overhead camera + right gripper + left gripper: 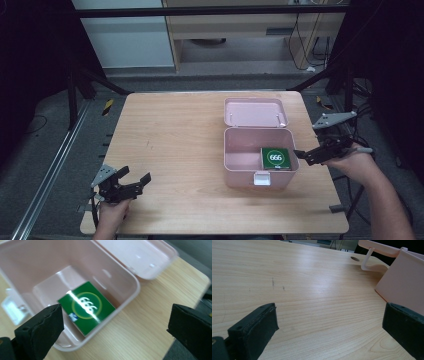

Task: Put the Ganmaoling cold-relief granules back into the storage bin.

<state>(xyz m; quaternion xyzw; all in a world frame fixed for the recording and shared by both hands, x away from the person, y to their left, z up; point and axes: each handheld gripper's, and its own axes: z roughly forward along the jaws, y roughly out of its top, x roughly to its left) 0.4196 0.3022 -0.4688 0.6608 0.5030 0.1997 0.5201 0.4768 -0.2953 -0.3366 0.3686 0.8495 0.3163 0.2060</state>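
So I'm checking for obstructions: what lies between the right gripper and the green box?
Just the pink box's right wall. In the high view the open right gripper sits just outside it, with the green box inside against that wall.

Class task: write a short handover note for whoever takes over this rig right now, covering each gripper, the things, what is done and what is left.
Left gripper: open, empty, over the table's near left corner, clear of the box.
Right gripper: open, empty, just outside the box's right rim.
Box: pink, lid swung back and open.
Pack: green, lying flat in the box's right near corner.
Done: pack is in the box, judging by how it lies.
Left: probably closing the lid.
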